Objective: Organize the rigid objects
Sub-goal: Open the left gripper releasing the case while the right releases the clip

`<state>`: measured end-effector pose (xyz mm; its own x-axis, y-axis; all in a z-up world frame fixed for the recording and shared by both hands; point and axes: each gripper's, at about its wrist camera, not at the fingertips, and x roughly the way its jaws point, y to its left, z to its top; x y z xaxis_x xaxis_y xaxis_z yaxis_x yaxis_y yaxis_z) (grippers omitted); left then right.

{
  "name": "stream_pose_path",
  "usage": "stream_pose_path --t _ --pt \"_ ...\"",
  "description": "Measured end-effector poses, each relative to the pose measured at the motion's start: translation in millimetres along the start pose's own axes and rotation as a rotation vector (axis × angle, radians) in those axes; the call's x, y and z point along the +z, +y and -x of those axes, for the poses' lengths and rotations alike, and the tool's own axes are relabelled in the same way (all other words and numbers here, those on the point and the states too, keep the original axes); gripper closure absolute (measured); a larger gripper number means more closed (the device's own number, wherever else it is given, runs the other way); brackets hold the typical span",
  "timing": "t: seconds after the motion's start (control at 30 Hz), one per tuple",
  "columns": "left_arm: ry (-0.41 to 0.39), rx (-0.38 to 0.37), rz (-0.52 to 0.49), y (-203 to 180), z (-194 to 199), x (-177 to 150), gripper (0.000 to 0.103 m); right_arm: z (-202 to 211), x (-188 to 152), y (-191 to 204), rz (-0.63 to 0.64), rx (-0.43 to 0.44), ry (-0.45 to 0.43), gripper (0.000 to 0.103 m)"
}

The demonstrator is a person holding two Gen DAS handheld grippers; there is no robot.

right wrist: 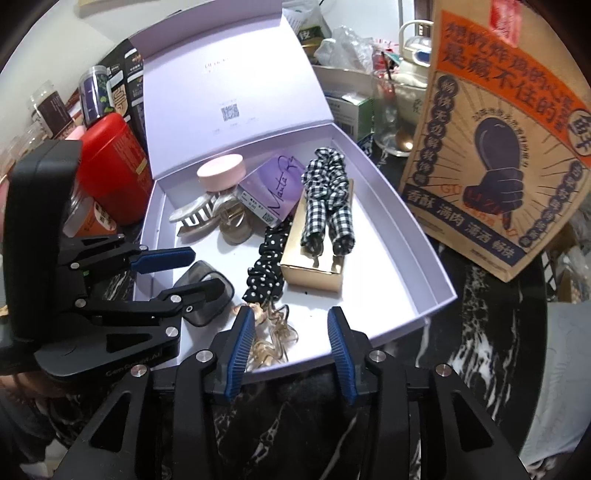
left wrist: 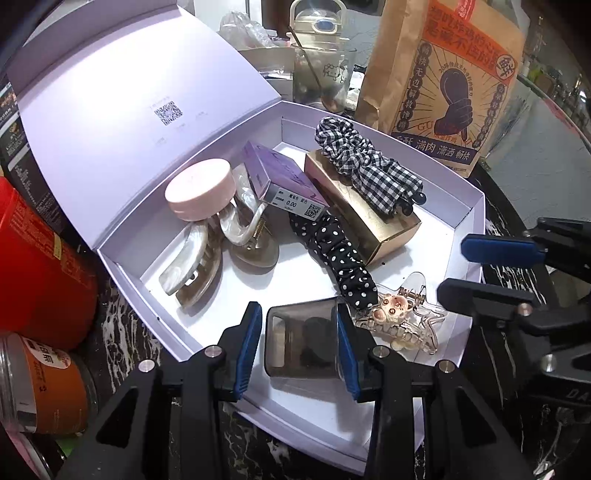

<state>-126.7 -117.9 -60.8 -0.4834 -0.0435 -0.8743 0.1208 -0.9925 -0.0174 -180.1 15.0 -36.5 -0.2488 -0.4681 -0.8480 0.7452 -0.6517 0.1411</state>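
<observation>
The purple box (left wrist: 280,173) label reads "0.00"; the paper bag (right wrist: 506,147) reads "香酥 满肉 潇洒 畅快".

— What sort of place is this?

— A home, most likely a cluttered tabletop in a living space. The surface is black marble-patterned stone with white veins (right wrist: 476,347), crowded at every edge.

— What shows that?

— At the upper right stands a brown paper takeaway bag printed in orange and navy (left wrist: 447,81). Beside it, at top centre, are a clear drinking glass with a cartoon cat (left wrist: 325,77) and a cream lidded water bottle (left wrist: 317,22). At the left sit a red tin canister (right wrist: 110,170) and 1 clear plastic jar with an orange label (left wrist: 40,387).

— Anything personal?

— The open lilac gift box (left wrist: 122,92) holds hair clips and scrunchies.
</observation>
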Motion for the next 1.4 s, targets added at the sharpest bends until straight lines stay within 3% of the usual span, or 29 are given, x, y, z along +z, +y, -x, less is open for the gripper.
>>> stream_pose_path --t 0.6,0.7,0.77,0.8,1.03,1.1,1.2,1.4 --pt "-0.016 0.061 -0.016 -17 9 -2 0.064 43 -23 -14 -0.053 -0.053 -0.056 0.061" --pt "-0.001 0.07 -0.008 -17 9 -3 0.051 49 -27 -15 -0.059 -0.059 -0.068 0.061" --pt "-0.013 0.076 -0.002 -17 12 -4 0.026 53 -29 -15 -0.063 -0.068 -0.076 0.061" --pt "-0.023 0.084 0.001 -17 15 -5 0.022 55 -30 -16 -0.065 -0.073 -0.082 0.061" --pt "-0.043 0.091 0.015 -18 34 -8 0.02 71 -35 -18 -0.08 -0.091 -0.122 0.061" --pt "-0.039 0.077 0.027 -17 37 -6 0.016 75 -36 -18 -0.082 -0.093 -0.132 0.057" --pt "-0.069 0.073 0.037 -16 48 -8 0.001 82 -39 -16 -0.08 -0.1 -0.157 0.047" --pt "-0.128 0.088 0.03 -16 74 -13 0.001 97 -42 -11 -0.081 -0.129 -0.195 0.037"
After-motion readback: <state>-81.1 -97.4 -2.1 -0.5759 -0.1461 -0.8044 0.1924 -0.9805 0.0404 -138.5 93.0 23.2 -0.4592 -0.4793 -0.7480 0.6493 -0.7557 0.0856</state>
